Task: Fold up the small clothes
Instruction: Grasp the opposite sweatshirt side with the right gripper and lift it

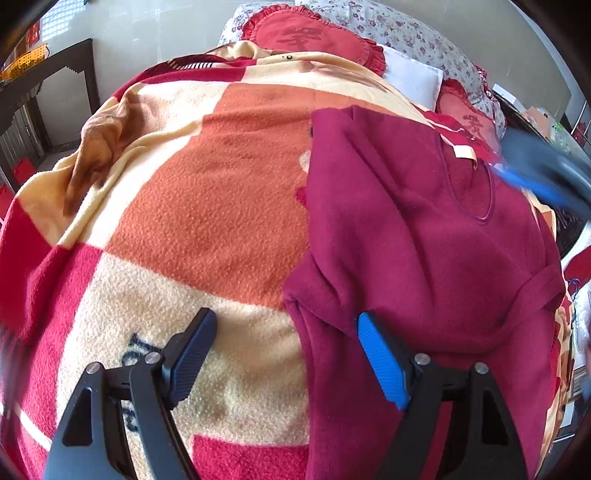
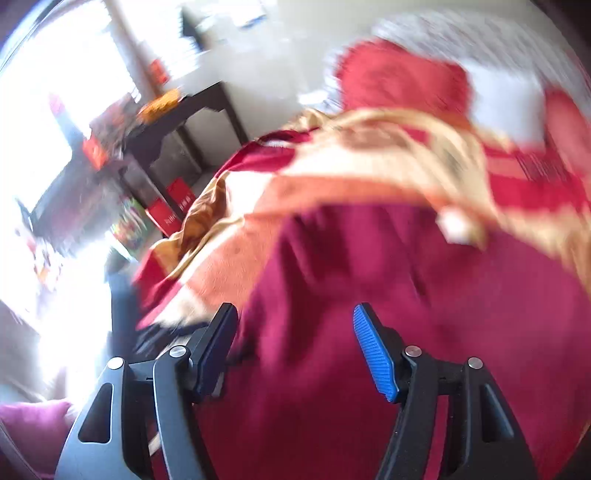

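A maroon fleece top [image 1: 424,251] lies flat on the right part of a checked red, orange and cream blanket [image 1: 207,192], neckline with a pale label [image 1: 463,152] at the far end. My left gripper [image 1: 286,325] hovers open over the top's near left corner; its blue pad [image 1: 382,362] is above the fleece and the dark pad [image 1: 192,362] above the blanket, with nothing pinched. My right gripper [image 2: 295,314] is open above the maroon top [image 2: 369,314] in a blurred right wrist view. It also shows as a blurred blue streak, the right gripper [image 1: 535,181], by the neckline.
Red frilled cushions [image 1: 306,37] and a floral pillow [image 1: 413,33] lie at the head of the bed, with a white pillow [image 1: 413,77] between them. A dark side table [image 1: 48,77] with a yellow basket [image 1: 22,62] stands at the left.
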`<state>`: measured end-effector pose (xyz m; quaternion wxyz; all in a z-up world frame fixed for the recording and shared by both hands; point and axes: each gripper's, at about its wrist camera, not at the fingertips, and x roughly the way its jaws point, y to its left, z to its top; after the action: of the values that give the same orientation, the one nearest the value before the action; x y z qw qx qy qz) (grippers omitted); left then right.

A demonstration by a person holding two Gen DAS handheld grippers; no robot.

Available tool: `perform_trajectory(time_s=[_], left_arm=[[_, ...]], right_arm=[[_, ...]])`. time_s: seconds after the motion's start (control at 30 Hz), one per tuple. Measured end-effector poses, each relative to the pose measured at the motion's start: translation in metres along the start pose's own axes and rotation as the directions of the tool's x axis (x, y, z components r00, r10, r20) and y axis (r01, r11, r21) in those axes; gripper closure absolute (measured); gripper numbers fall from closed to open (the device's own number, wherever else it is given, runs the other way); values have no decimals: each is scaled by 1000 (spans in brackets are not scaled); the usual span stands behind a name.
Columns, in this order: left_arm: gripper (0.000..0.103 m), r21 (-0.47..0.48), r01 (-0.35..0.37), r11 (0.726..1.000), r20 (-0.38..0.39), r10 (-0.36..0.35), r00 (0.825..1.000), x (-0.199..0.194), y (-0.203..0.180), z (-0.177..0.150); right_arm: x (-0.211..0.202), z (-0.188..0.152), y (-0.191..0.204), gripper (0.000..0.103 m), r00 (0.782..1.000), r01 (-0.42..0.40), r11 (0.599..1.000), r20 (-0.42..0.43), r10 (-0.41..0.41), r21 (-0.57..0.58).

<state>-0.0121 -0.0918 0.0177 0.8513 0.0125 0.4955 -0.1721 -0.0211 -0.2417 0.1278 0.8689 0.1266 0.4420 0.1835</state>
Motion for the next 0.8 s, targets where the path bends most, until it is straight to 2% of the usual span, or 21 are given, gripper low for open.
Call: perform_trajectory(time_s=[0.07, 0.1, 0.17, 0.2, 0.23, 0.3, 0.37, 0.43, 0.47, 0.57, 0.63, 0.67, 0.77, 0.8], left_arm=[[20, 2, 0, 1000, 2, 0, 1000, 0, 0, 0], [20, 0, 3, 1000, 2, -3, 1000, 0, 0, 0], [20, -5, 13, 1000, 3, -13, 1000, 0, 2, 0], [20, -8, 20, 1000, 2, -20, 1000, -2, 2, 1], [20, -15, 25, 1000, 4, -24, 1000, -6, 4, 2], [20, -34, 9, 999, 24, -8, 1000, -15, 8, 6], [21, -60, -16, 998, 78, 21, 997, -29, 13, 12], [21, -77, -13, 997, 109, 22, 994, -37, 13, 18], [21, -77, -12, 997, 117, 21, 993, -41, 12, 21], [21, -46, -20, 999, 150, 27, 988, -50, 4, 28], [21, -29, -21, 999, 160, 26, 987, -52, -1, 30], [21, -21, -15, 1000, 162, 18, 987, -52, -3, 31], [20, -11, 12, 1000, 137, -10, 991, -42, -12, 35], [20, 1, 22, 1000, 119, -22, 993, -38, -18, 35]], right_arm=[[38, 16, 7, 54, 999, 38, 995, -22, -40, -91], [61, 22, 4, 57, 997, 52, 992, -51, -59, -119], [96, 26, 2, 75, 990, 69, 988, -112, -85, -138], [111, 28, 0, 102, 987, 55, 988, -145, -76, -143], [120, 29, 0, 103, 985, 53, 987, -157, -77, -150], [110, 32, 4, 103, 991, 73, 984, -101, -90, -160], [100, 40, 11, 103, 997, 62, 988, -37, -68, -142], [99, 48, 15, 103, 998, 60, 993, -18, -62, -102], [106, 50, 15, 103, 998, 62, 995, -26, -64, -81], [124, 42, 16, 103, 990, 57, 998, -128, -61, -39], [93, 31, 13, 103, 994, 35, 999, -103, -37, -22], [70, 25, 8, 103, 995, 55, 998, -77, -56, -19], [3, -2, -22, 93, 987, 159, 987, -28, -158, 18], [-10, -10, -32, 87, 981, 191, 981, -33, -190, 27]])
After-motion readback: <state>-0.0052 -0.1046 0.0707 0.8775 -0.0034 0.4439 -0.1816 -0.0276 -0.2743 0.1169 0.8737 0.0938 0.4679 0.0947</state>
